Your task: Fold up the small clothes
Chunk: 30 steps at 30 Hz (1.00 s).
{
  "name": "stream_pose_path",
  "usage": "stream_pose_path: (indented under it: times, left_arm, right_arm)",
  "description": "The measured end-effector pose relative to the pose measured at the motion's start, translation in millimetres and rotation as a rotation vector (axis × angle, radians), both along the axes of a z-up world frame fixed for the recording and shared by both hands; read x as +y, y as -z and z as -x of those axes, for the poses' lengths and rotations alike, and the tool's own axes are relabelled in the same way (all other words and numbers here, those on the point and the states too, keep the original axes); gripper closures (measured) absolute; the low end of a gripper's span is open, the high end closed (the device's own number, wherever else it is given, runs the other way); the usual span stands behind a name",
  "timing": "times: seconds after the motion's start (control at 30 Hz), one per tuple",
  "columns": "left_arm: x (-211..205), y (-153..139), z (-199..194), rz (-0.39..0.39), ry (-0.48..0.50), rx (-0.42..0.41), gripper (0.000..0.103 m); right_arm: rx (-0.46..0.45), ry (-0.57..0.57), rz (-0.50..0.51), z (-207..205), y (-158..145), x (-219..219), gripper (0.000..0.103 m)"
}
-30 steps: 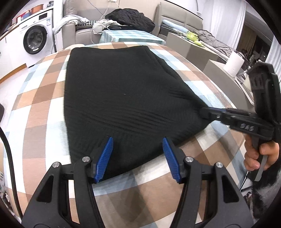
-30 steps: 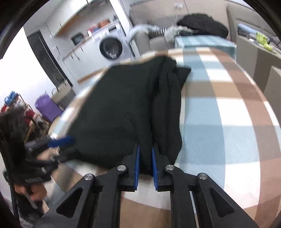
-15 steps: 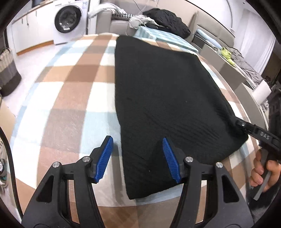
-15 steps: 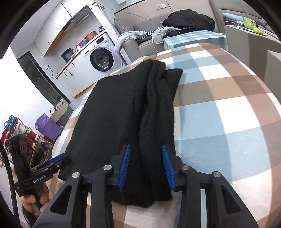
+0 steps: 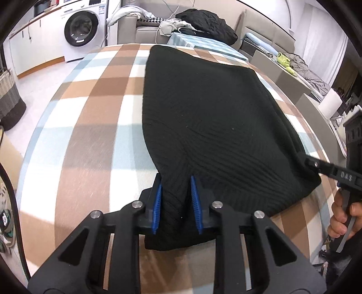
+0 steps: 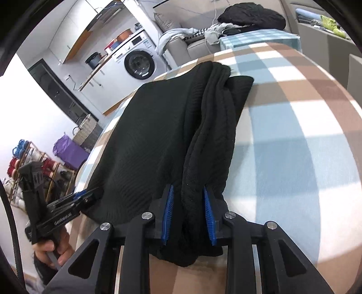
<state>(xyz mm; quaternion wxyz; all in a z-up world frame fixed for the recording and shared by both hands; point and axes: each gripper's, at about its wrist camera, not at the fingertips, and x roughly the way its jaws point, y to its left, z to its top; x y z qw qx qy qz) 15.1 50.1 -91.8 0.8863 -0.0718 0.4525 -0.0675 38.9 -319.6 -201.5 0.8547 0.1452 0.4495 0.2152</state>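
Observation:
A black knit garment (image 5: 210,117) lies flat on a table with a checked cloth (image 5: 95,117). My left gripper (image 5: 176,200) is at its near corner, jaws closing, and the knit bunches up between the blue pads (image 5: 158,203). In the right wrist view my right gripper (image 6: 188,213) is closing on the thick rolled edge of the garment (image 6: 158,135), which fills the gap between its pads (image 6: 208,214). Each gripper shows in the other's view: the right gripper (image 5: 304,159) at the far-right corner, the left gripper (image 6: 95,194) at the left corner, each held by a hand.
The table's rounded front edge runs just under both grippers. Beyond the table stand a washing machine (image 5: 81,29), a sofa with a heap of clothes (image 5: 203,20), a wicker basket (image 5: 9,99) on the floor and a paper roll (image 5: 330,106) at the right.
My left gripper has slid across the hem to the garment's near corner and closed on it. My right gripper let go, opened wider, then narrowed around the rolled edge.

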Motion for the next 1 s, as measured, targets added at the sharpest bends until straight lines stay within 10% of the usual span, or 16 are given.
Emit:
stream_pose_path:
  times: [0.47,0.7,1.0]
  left_arm:
    - [14.6,-25.6,27.0,0.073,-0.06,-0.05,0.079]
    - [11.8,-42.7,28.9,0.091,-0.049,-0.102,0.068]
    - [0.2,-42.3,19.7,0.102,-0.011,-0.106,0.063]
  right_arm:
    - [-0.07,0.055,-0.008,-17.6,-17.7,-13.3,0.077]
    - [-0.147,0.0,0.037,-21.6,-24.6,7.7,0.099]
    - [-0.064,0.105,0.097,-33.5,-9.8,-9.9,0.083]
